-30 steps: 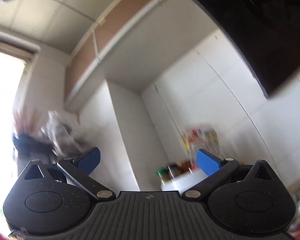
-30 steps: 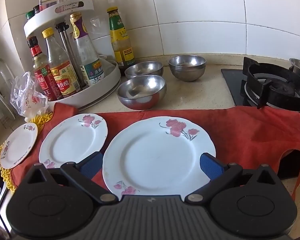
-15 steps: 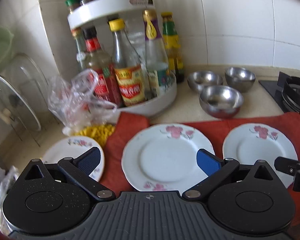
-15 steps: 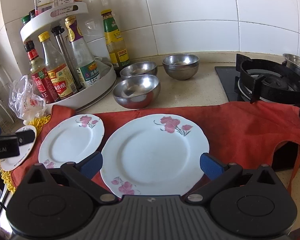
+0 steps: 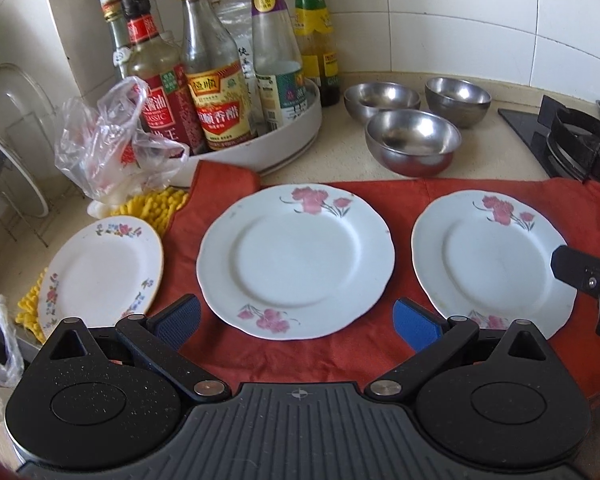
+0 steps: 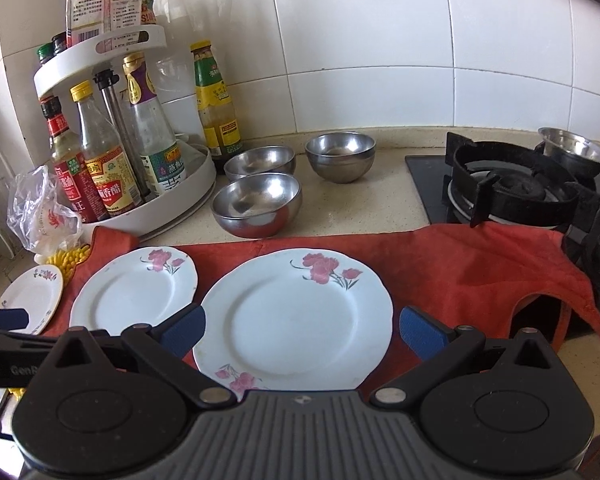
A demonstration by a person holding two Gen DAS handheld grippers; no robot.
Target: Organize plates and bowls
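Observation:
Three white flowered plates lie in a row on a red cloth (image 5: 380, 344): a small one (image 5: 100, 264) at the left, half on a yellow mat, a middle one (image 5: 296, 260), and a large one (image 5: 492, 260) at the right. Behind them stand three steel bowls (image 5: 414, 142), (image 5: 382, 100), (image 5: 458, 100). My left gripper (image 5: 296, 320) is open, its fingers either side of the middle plate's near rim, above it. My right gripper (image 6: 302, 330) is open over the near rim of the large plate (image 6: 296, 316). The middle plate (image 6: 134, 292) and small plate (image 6: 32, 296) lie to its left.
A white two-tier rack of sauce bottles (image 5: 228, 92) stands at the back left, a crumpled plastic bag (image 5: 100, 148) in front of it. A gas burner (image 6: 512, 184) sits at the right with a steel bowl (image 6: 576, 152) behind. A pot lid (image 5: 8, 148) leans far left.
The left gripper has swung down from facing the ceiling to facing the counter, then moved closer to the plates. The right gripper has crept slightly toward the large plate. Both stay open.

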